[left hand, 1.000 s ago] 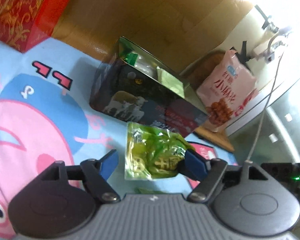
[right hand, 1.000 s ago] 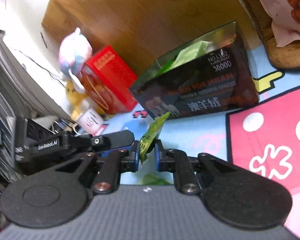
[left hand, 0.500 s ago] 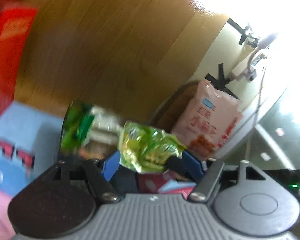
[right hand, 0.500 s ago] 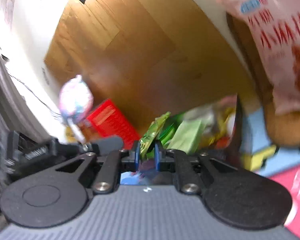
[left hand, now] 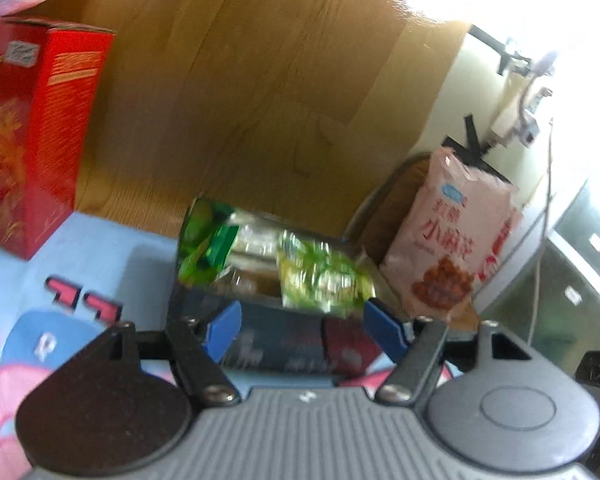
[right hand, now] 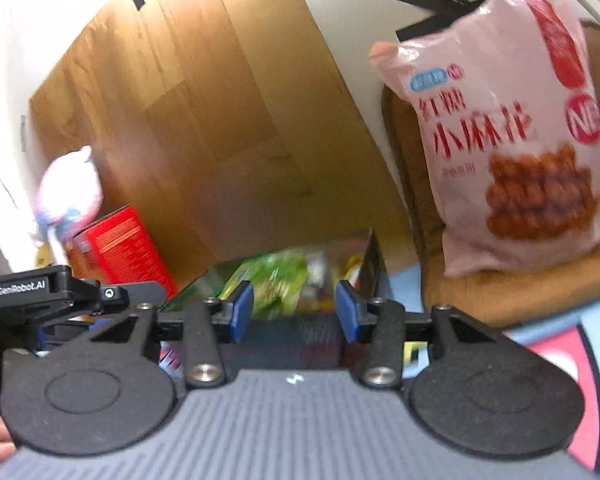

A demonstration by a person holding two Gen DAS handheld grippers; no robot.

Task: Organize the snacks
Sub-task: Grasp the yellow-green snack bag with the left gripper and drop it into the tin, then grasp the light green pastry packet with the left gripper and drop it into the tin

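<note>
A dark open box (left hand: 284, 336) stands on the cartoon mat and holds several snack packets. A blurred green snack packet (left hand: 320, 280) sits at the box's opening, free of both grippers; it also shows in the right wrist view (right hand: 272, 284). My left gripper (left hand: 304, 328) is open and empty just in front of the box. My right gripper (right hand: 294, 310) is open and empty, close to the box (right hand: 296, 336). A large pink snack bag (right hand: 512, 148) leans upright to the right of the box; it also shows in the left wrist view (left hand: 456, 248).
A red gift box (left hand: 32, 128) stands at the left on the mat (left hand: 100, 248). A wooden panel (left hand: 260, 80) rises behind the box. The pink bag rests on a brown woven mat (right hand: 500, 296). A plush toy (right hand: 68, 196) sits above the red box (right hand: 120, 248).
The right gripper held the green packet by its edge, carried it up over the box and opened. The packet now sits at the box's opening. Both views rose and shifted.
</note>
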